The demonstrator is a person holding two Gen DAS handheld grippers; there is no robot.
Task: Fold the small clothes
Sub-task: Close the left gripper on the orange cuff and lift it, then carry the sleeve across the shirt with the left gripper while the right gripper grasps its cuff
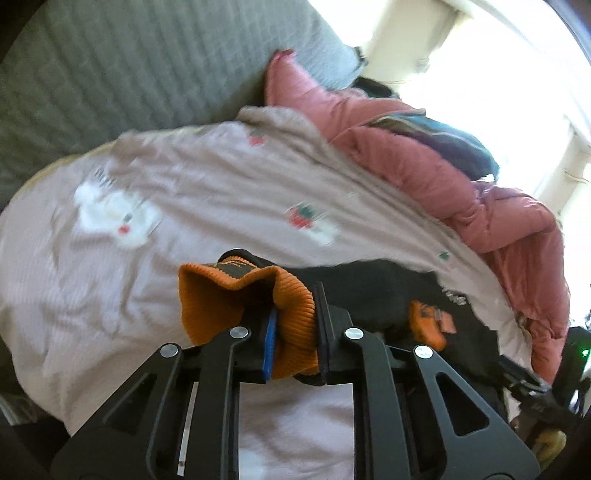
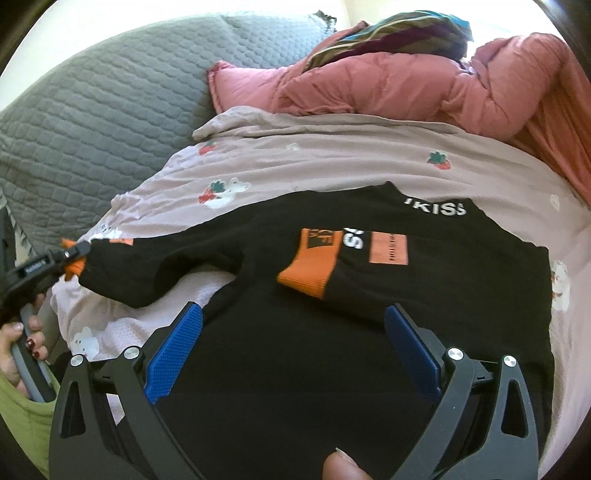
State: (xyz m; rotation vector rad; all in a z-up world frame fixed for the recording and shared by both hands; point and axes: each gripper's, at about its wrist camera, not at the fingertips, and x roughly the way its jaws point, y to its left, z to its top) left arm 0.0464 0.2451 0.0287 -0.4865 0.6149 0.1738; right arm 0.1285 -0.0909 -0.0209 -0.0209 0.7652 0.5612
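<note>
Right wrist, black sweater [image 2: 332, 332] reading "KISS", "S"

Your left tongs [image 1: 295, 328] cover the part of the orange cuff [image 1: 236, 295] pinched between them, and in the left wrist view motion blur smears the prints on the pink bedsheet [image 1: 147, 206] so you cannot tell what they depict. In the right wrist view your right tongs [image 2: 291, 354] and a fingertip [image 2: 343, 467] at the bottom edge hide the hem of the black sweater [image 2: 295, 369], and its white lettering [image 2: 434, 207] at the collar is partly cut off by a fold. The striped cloth [image 2: 388, 35] on the red quilt [image 2: 406, 85] runs out of the top edge, and glare from the window [image 1: 498, 55] washes out everything beyond it.
</note>
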